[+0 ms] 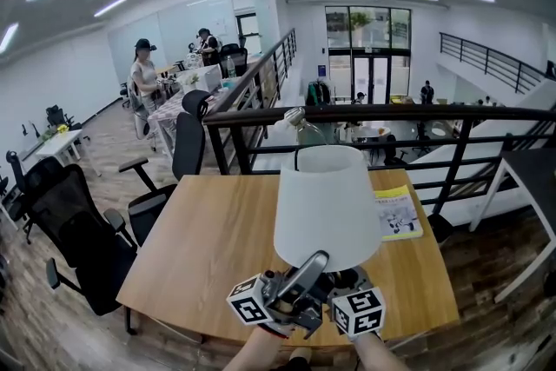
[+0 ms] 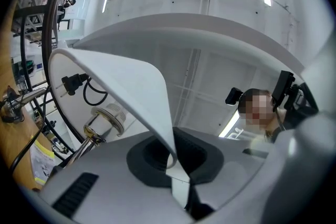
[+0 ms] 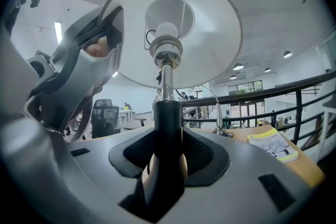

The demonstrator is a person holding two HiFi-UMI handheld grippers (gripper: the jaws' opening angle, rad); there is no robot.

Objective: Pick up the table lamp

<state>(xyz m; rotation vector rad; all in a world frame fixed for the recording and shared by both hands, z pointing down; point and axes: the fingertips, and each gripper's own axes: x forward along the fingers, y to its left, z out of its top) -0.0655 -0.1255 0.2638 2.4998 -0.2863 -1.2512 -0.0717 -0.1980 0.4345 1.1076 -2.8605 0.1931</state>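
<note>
The table lamp, with its white shade, is held above the wooden table. My left gripper points up and is shut on the shade's lower rim; the thin white rim runs down between its jaws. My right gripper, mostly hidden under the shade, is shut on the lamp's dark stem, which stands upright between its jaws. From below, the shade and the bulb socket show. The lamp's cord and plug hang inside the shade.
A yellow booklet lies at the table's far right. A black railing runs just behind the table. Black office chairs stand to the left. People work at desks in the far background.
</note>
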